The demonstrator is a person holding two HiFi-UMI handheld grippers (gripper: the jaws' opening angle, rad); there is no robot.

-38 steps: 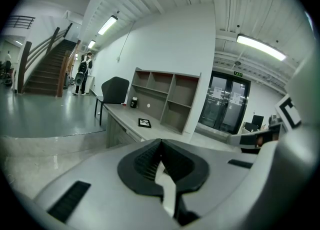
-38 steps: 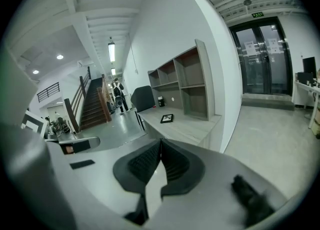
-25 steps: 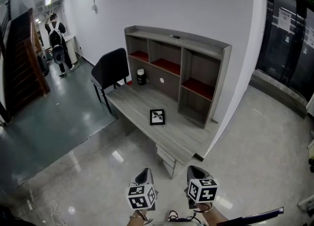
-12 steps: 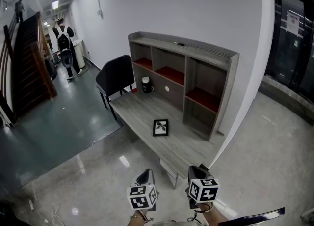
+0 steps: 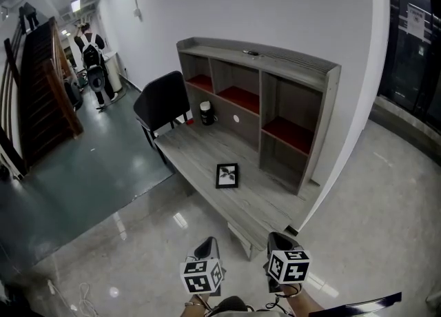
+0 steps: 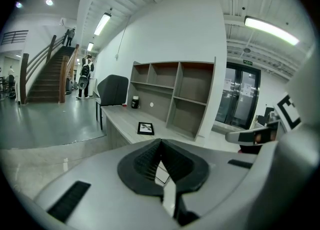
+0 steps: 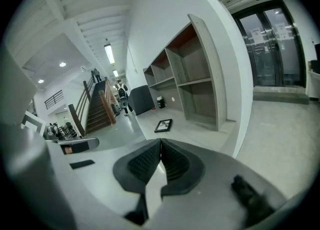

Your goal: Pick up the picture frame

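Picture frame [image 5: 227, 176] lies flat, face up, on the surface [image 5: 195, 149], well ahead of both tongs; its long axis runs roughly away from them. Left tongs [image 6: 159, 148] are closed and empty, as are right tongs [image 7: 160, 147].

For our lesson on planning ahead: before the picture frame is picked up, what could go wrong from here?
1. The picture frame lies flat on the desk, so fingers may find little edge and push it along.
2. Both the left gripper and right gripper are shut and away from the desk; one must open first.
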